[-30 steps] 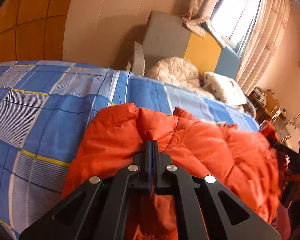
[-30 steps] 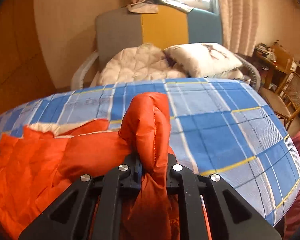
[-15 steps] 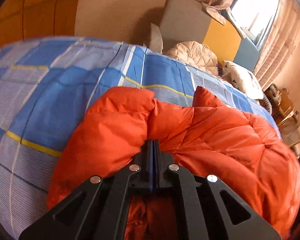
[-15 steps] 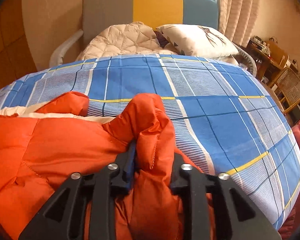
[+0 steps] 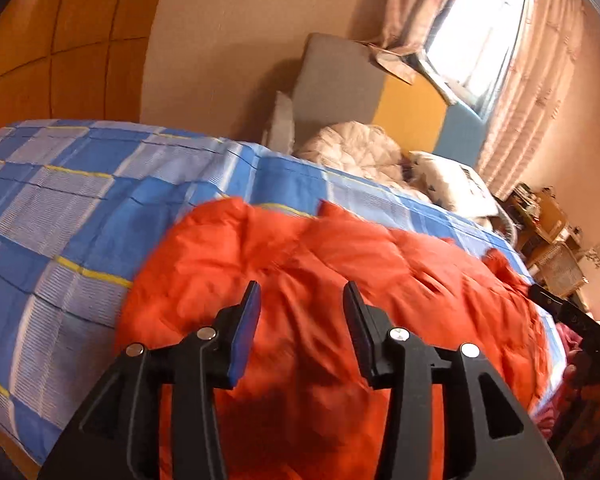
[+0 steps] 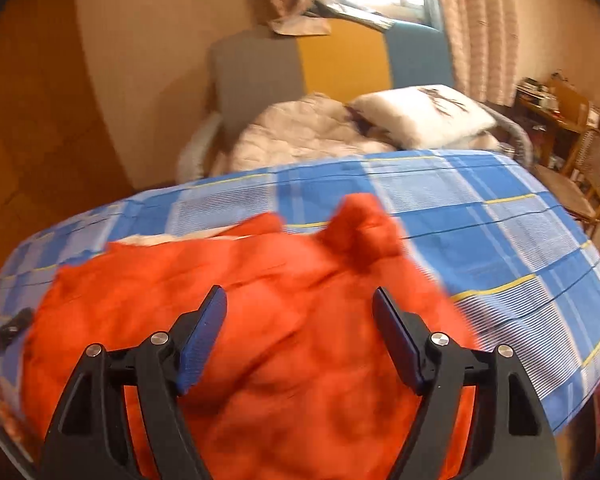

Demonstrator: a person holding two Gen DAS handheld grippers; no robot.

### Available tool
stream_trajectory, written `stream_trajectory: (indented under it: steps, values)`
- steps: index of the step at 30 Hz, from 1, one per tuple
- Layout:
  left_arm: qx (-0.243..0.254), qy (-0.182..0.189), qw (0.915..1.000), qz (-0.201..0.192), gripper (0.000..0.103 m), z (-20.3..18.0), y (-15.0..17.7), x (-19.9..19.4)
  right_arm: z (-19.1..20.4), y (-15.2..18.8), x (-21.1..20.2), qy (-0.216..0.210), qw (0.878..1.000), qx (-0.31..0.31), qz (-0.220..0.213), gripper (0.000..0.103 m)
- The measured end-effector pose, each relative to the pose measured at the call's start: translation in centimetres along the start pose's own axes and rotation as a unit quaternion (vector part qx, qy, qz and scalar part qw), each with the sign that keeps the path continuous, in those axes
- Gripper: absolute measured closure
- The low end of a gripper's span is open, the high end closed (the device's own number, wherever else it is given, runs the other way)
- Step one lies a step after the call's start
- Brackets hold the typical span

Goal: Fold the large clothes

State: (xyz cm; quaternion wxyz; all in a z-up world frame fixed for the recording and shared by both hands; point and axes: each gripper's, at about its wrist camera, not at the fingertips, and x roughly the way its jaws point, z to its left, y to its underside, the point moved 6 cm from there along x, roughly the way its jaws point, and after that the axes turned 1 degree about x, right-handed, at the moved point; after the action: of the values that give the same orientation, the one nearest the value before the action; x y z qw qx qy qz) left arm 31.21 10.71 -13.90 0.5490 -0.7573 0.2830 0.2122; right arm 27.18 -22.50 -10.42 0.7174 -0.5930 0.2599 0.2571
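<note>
An orange puffy jacket [image 5: 340, 272] lies bunched on the blue checked bed cover [image 5: 80, 184]. It also shows in the right wrist view [image 6: 228, 300], with a bit of pale lining at its far edge. My left gripper [image 5: 302, 300] is open and empty just above the jacket's near part. My right gripper [image 6: 300, 304] is open wide and empty above the jacket, on the blue checked cover [image 6: 500, 248]. The right gripper's black frame shows at the right edge of the left wrist view [image 5: 572, 316].
Beyond the bed stands a grey, yellow and blue chair [image 6: 300, 60] with a beige quilt [image 6: 300, 136] and a white pillow [image 6: 424, 116]. A wooden table and wicker chair [image 6: 588, 160] stand at the right. A curtained window [image 5: 480, 32] is behind.
Both grippers were shut on folds of the orange jacket; both have opened and let go. The jacket has dropped flatter onto the bed and both grippers have pulled back slightly.
</note>
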Motion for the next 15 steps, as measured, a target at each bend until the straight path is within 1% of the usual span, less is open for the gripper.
stream_trajectory:
  steps: [2, 6, 8, 9, 12, 14, 15]
  values:
    - [0.004, 0.004, 1.0, 0.005, 0.061, -0.6, 0.9, -0.1, 1.6, 0.9, -0.5, -0.014, 1.0, -0.008, 0.002, 0.028]
    - [-0.005, -0.001, 0.9997, 0.024, 0.061, -0.3, 2.2, 0.8, 3.0, 2.3, -0.3, -0.01, 0.999, -0.028, 0.012, 0.028]
    - [-0.01, 0.001, 0.9995, 0.031, 0.061, 0.1, 2.5, 1.4, 2.6, 2.8, 0.3, 0.006, 0.999, -0.028, 0.018, 0.028]
    - [-0.007, -0.002, 0.9995, 0.032, 0.062, 0.2, 2.6, 1.6, 2.2, 3.1, 0.7, 0.006, 0.999, -0.021, 0.026, 0.028]
    - [0.005, -0.002, 0.9993, 0.036, 0.062, 0.3, 2.9, 2.2, 1.4, 3.9, 2.0, 0.015, 0.999, -0.02, 0.044, 0.028]
    - [0.023, -0.004, 0.9991, 0.035, 0.062, 0.2, 3.3, 2.5, 1.3, 4.4, 2.4, 0.016, 0.999, -0.021, 0.048, 0.026]
    - [0.024, -0.002, 0.9991, 0.036, 0.062, 0.3, 3.4, 2.7, 1.4, 4.5, 2.5, 0.02, 0.998, -0.028, 0.046, 0.025]
